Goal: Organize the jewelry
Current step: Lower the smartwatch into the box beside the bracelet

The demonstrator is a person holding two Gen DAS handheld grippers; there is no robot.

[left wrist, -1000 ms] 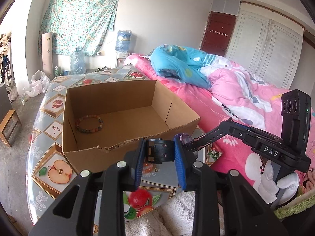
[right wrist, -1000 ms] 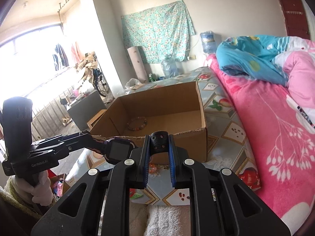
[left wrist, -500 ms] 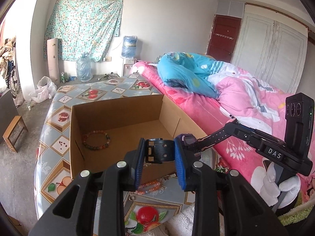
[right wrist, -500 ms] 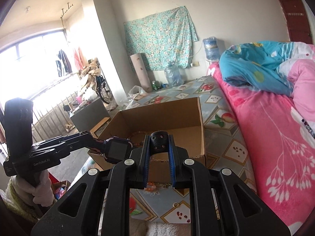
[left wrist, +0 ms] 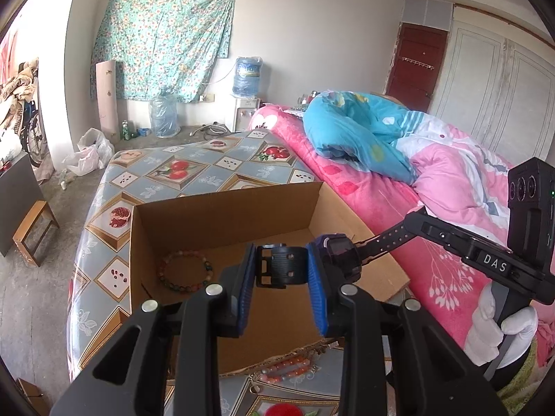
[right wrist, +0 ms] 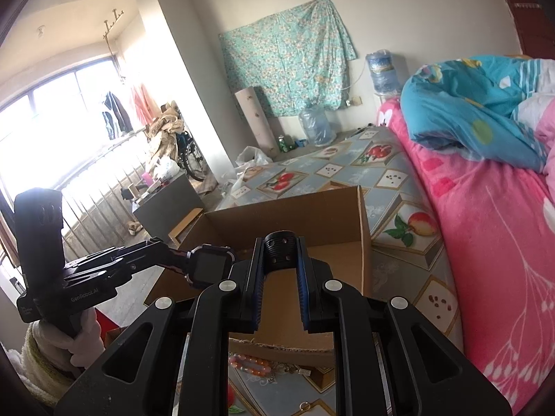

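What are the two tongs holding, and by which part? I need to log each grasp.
Both grip one black digital watch: the left tongs clamp the buckle end of its strap, the right tongs the other strap end, over the cardboard box.

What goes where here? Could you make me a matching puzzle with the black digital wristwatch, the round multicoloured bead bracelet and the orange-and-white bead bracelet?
Things:
1. black digital wristwatch
2. multicoloured bead bracelet
3. orange-and-white bead bracelet

Places:
A. on the fruit-patterned tablecloth, outside the brown cardboard box
B. gripped by its strap in the left gripper and right gripper
C. on the box floor

Pairs: 1-B, 2-C, 3-A
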